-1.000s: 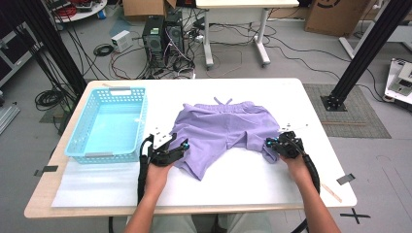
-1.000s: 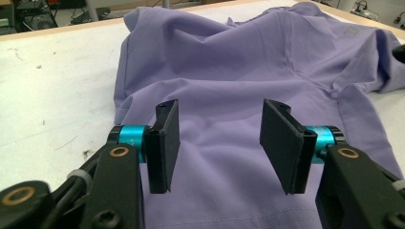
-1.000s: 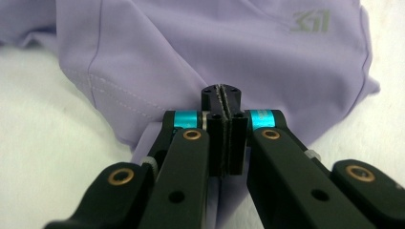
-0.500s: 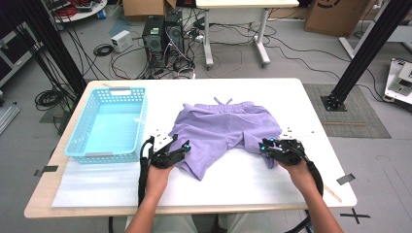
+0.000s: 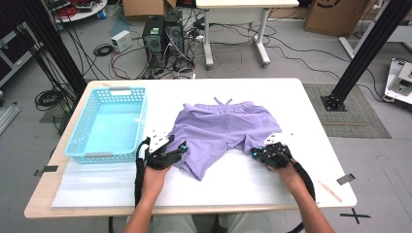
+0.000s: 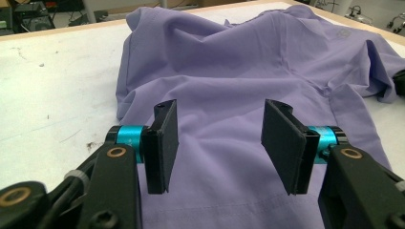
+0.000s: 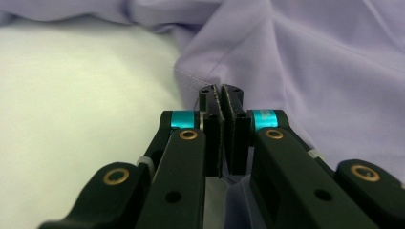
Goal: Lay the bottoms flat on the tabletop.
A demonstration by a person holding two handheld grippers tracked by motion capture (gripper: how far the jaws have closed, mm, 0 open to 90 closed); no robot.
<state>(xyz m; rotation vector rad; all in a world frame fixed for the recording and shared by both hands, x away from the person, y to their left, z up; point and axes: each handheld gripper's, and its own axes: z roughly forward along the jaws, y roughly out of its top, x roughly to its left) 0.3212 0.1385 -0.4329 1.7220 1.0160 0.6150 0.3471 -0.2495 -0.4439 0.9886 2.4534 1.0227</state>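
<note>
- A pair of lilac shorts (image 5: pixel 227 127) lies flat on the white bench (image 5: pixel 291 97), just beside the pale blue basket (image 5: pixel 109 124), on the side of the basket away from the black frame post.
- The waistband, with its drawstring, points away from the person toward the far edge of the bench; the two legs point back toward the person and splay apart.
- So the long axis of the shorts runs from the far edge toward the near edge, roughly parallel to the long side of the basket.
- The leg nearer the basket is stretched out longer and reaches closer to the near edge; the other leg ends shorter, its hem bunched.
- The left tongs (image 5: pixel 174 151) sit at the hem of the leg nearest the basket; in the left gripper view the left tongs (image 6: pixel 217 138) stand spread over the cloth, with fabric lying under and between the pads but not squeezed.
- The right tongs (image 5: pixel 260 151) are at the hem of the leg farther from the basket; in the right gripper view the right tongs (image 7: pixel 221 102) are pressed together, pinching the folded edge of the shorts (image 7: pixel 305 57), having just closed on it.
- The basket stands empty, not touching the shorts.
</note>
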